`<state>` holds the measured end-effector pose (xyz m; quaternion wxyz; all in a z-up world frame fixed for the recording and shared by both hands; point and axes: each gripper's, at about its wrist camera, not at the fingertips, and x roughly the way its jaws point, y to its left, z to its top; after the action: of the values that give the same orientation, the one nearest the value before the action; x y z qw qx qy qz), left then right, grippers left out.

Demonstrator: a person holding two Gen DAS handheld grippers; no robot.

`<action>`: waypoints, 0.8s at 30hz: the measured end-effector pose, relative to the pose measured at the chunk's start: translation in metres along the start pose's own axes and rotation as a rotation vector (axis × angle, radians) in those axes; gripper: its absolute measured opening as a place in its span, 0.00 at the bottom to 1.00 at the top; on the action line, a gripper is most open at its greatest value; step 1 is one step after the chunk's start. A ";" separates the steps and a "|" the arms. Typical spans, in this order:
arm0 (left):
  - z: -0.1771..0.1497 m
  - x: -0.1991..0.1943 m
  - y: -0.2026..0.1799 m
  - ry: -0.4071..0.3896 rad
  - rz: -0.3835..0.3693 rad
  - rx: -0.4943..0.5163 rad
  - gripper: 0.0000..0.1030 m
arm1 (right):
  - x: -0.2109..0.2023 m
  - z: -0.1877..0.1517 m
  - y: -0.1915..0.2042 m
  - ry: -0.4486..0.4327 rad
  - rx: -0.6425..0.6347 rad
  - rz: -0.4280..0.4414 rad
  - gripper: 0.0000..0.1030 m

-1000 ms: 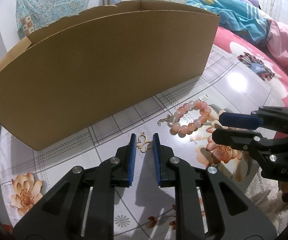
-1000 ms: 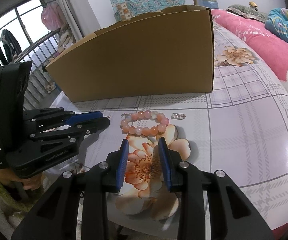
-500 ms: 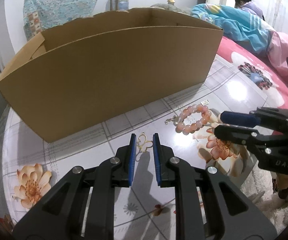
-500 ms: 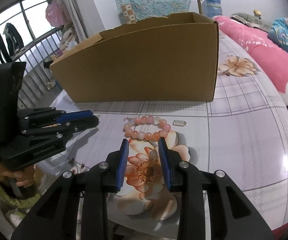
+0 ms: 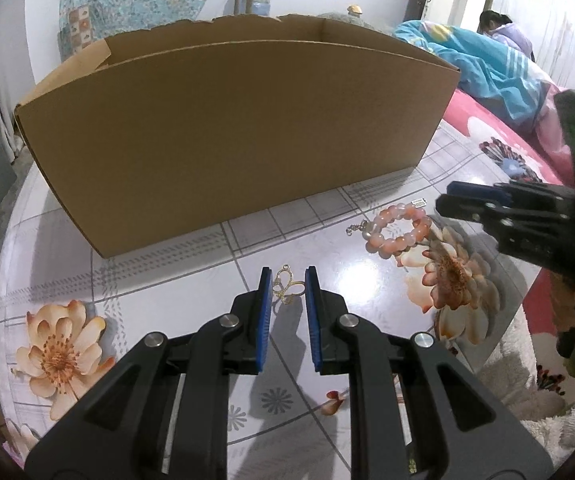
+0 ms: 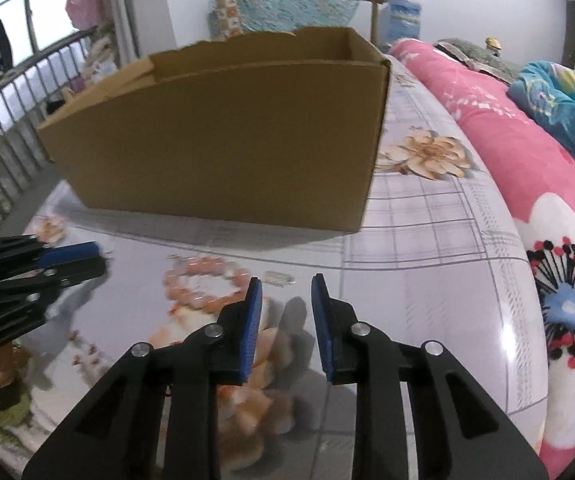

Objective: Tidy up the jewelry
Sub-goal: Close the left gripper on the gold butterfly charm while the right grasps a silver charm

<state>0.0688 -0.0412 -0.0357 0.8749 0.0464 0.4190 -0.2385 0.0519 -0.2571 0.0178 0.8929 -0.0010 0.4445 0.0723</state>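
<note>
A gold butterfly pendant [image 5: 287, 289] is pinched between the blue pads of my left gripper [image 5: 287, 280], held just above the table with its shadow underneath. A pink bead bracelet [image 5: 399, 232] lies on the floral tablecloth to the right of it, with a tiny silver piece [image 5: 418, 201] beside it. My right gripper [image 6: 287, 284] hovers low over the table with its jaws closing and nothing between them. The silver piece [image 6: 278, 278] lies just past its tips and the bracelet [image 6: 203, 284] is to their left. An open cardboard box [image 5: 227, 140] stands behind the jewelry.
The table [image 6: 427, 240] has a glossy floral cover and curves away at its edges. A bed with pink bedding [image 6: 527, 152] and a blue blanket runs along the right. A person sits in the far corner [image 5: 503, 28]. A window railing [image 6: 27, 80] is at the left.
My right gripper has swung to the right, so the bracelet now sits left of its tips, and its jaws have narrowed. My left gripper shifted across the table, still holding the pendant.
</note>
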 end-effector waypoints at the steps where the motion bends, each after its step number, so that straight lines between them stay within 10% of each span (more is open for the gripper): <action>1: 0.000 0.000 0.001 -0.002 0.000 0.000 0.15 | 0.003 0.001 0.000 0.008 0.001 -0.010 0.24; 24: 0.004 0.005 0.010 -0.001 -0.024 -0.037 0.15 | 0.020 0.011 0.013 0.020 0.007 -0.027 0.20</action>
<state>0.0787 -0.0350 -0.0385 0.8727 0.0252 0.4236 -0.2414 0.0706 -0.2408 0.0091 0.8891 -0.0046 0.4538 0.0589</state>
